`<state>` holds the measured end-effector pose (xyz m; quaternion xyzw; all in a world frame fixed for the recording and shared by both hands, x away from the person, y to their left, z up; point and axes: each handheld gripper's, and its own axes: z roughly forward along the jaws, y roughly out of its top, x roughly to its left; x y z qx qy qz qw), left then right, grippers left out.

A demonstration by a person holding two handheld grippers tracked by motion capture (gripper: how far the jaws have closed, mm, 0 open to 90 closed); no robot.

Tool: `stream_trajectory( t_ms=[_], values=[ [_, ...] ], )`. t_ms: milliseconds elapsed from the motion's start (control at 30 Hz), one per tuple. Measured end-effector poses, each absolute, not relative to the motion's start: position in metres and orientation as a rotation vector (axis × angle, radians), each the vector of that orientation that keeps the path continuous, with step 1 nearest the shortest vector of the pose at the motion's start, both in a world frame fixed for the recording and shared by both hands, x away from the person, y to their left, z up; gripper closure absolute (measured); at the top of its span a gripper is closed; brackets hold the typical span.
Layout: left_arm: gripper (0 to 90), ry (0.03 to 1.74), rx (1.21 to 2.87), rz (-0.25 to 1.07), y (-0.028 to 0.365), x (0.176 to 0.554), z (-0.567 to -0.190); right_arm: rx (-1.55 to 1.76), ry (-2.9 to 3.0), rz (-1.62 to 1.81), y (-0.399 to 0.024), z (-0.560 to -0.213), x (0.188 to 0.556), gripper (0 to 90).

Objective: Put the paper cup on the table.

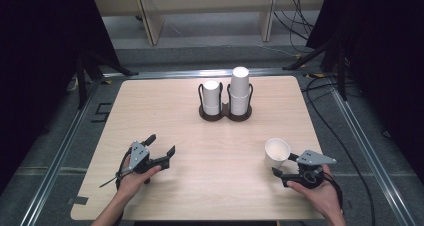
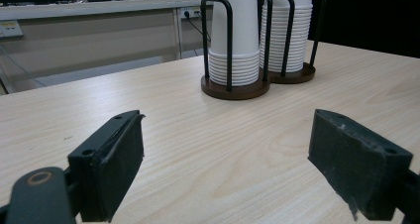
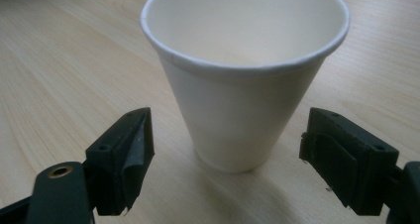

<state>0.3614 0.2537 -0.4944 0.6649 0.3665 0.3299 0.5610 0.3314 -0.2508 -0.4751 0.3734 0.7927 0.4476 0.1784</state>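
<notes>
A white paper cup (image 3: pixel 245 80) stands upright on the pale wooden table (image 1: pixel 210 181), well in front of the dark round rack of stacked white cups (image 1: pixel 226 97). The right gripper (image 1: pixel 286 168) is spread wide, its pads (image 3: pixel 126 159) not touching the cup between them. The left gripper (image 1: pixel 161 145), far left of the cup, is spread and holds nothing.
</notes>
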Motion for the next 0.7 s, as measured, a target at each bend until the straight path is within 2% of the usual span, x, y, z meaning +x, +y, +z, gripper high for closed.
stream_trajectory(
  t_ms=[700],
  values=[
    [13.4,0.846,1.548,0.776,0.252,0.363,-0.497,1.141,2.097,1.316,-0.273,-0.476,0.315,24.2]
  ],
)
